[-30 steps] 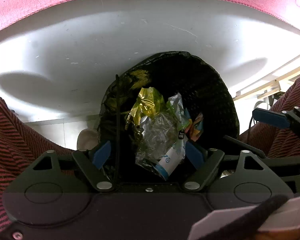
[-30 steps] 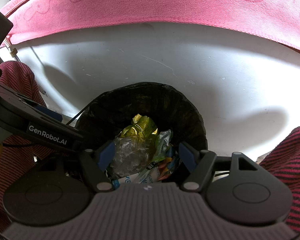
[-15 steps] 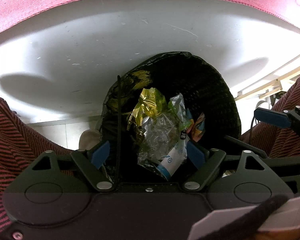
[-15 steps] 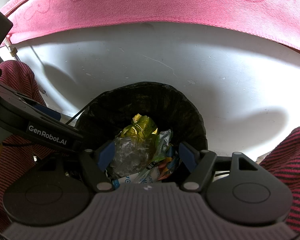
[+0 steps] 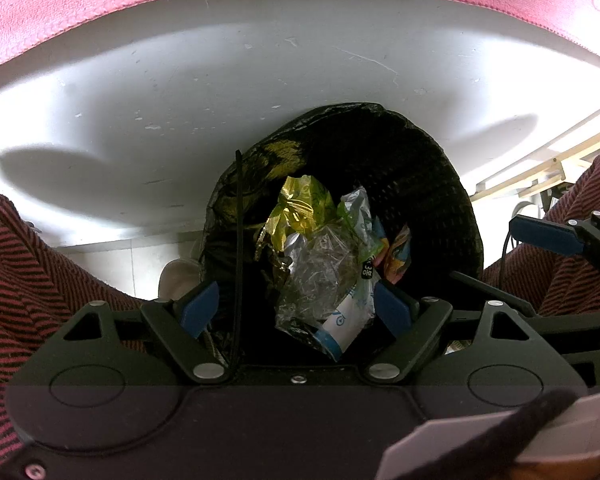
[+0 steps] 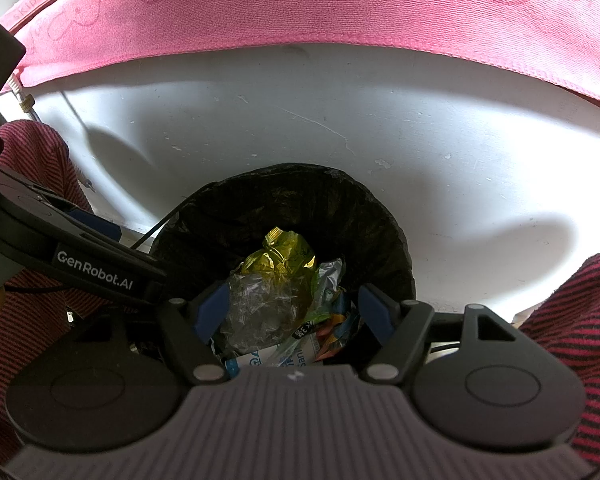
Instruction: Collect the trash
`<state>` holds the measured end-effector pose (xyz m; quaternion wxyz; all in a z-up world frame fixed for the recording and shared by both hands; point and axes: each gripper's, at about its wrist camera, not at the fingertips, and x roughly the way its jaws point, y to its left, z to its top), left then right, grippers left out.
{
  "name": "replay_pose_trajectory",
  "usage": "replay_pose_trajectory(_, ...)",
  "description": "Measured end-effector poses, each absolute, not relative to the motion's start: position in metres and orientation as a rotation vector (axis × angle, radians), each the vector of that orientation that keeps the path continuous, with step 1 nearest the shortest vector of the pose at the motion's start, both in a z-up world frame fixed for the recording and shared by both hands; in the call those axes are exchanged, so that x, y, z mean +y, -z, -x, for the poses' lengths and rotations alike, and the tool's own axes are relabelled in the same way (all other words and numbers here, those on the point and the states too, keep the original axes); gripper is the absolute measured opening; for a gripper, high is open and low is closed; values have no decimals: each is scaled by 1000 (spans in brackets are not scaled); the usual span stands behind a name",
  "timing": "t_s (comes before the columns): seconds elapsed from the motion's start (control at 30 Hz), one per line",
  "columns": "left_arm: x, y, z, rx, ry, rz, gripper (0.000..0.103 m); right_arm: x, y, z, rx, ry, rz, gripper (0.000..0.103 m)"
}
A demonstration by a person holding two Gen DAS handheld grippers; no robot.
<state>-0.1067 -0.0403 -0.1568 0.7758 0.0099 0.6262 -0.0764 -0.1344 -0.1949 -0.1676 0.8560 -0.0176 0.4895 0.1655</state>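
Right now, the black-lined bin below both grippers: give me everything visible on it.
The bin is round, lined with a crinkled black plastic bag folded over its rim. It stands upright against a white wall under a pink cloth's edge. Inside, wrappers are piled high: a yellow-green foil wrapper, crumpled clear plastic, a white-and-blue packet, an orange wrapper. Both grippers are above its mouth, open, not touching the trash.

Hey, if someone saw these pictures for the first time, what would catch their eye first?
Probably the black-lined bin in the middle of both views, with a shiny gold wrapper on top of crumpled clear plastic inside it. Next, the pink cloth that spans the top of each view above a white surface. Both grippers, left and right, stand open above the bin.
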Motion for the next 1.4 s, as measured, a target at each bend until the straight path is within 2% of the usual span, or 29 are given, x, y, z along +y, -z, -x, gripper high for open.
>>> replay_pose_trajectory(1.4, -42, 157, 108, 1349, 171, -19, 83, -195, 168, 134, 1031, -347, 37, 82)
